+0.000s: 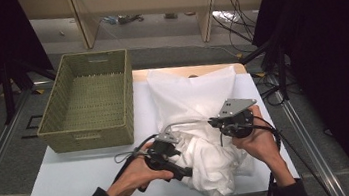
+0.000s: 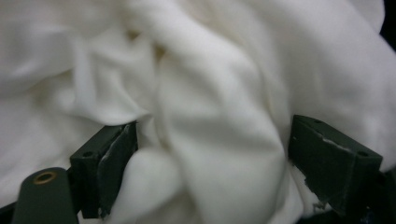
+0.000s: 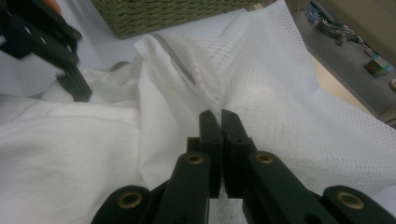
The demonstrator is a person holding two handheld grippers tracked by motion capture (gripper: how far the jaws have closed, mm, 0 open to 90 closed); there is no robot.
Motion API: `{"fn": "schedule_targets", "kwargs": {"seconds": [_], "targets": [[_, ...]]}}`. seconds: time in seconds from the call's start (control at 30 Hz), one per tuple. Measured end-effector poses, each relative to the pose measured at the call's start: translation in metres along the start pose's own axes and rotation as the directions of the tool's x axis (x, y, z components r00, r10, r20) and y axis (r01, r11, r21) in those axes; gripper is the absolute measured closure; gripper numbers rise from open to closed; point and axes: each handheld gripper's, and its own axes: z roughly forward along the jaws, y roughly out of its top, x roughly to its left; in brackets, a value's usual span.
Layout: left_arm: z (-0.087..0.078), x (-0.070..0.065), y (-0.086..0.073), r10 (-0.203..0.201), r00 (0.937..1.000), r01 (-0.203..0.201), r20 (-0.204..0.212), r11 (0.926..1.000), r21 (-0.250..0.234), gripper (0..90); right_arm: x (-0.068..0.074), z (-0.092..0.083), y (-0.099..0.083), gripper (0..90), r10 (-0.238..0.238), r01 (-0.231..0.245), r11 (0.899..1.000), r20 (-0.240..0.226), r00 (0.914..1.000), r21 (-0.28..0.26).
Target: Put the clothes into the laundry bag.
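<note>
Right gripper view, mesh bag (image 3: 280,88) pinched by right hand-held gripper (image 3: 220,122)

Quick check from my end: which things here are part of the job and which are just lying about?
In the job:
- white cloth
- mesh bag, pinched by the right gripper
- left gripper, jaws apart around the cloth

Lying about:
- wicker basket, standing apart
- cables on the floor
</note>
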Motion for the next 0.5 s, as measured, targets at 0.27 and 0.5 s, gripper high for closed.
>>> {"fn": "schedule_targets", "kwargs": {"seconds": [0.27, 0.5], "targets": [[0.030, 0.012, 0.033, 0.037, 0.9949, -0.039, -0.094, 0.9989, -0.027, 75.0, -0.003, -0.005, -0.002, 90.0, -0.008, 0.008, 1.000, 0.003, 1.0000, -0.012], [0.023, 0.057, 0.063, -0.073, 0.9527, 0.040, -0.295, 0.9923, -0.117, 75.7, 0.000, -0.013, 0.006, 90.0, -0.027, 0.027, 0.999, 0.003, 0.9996, -0.029]]}}
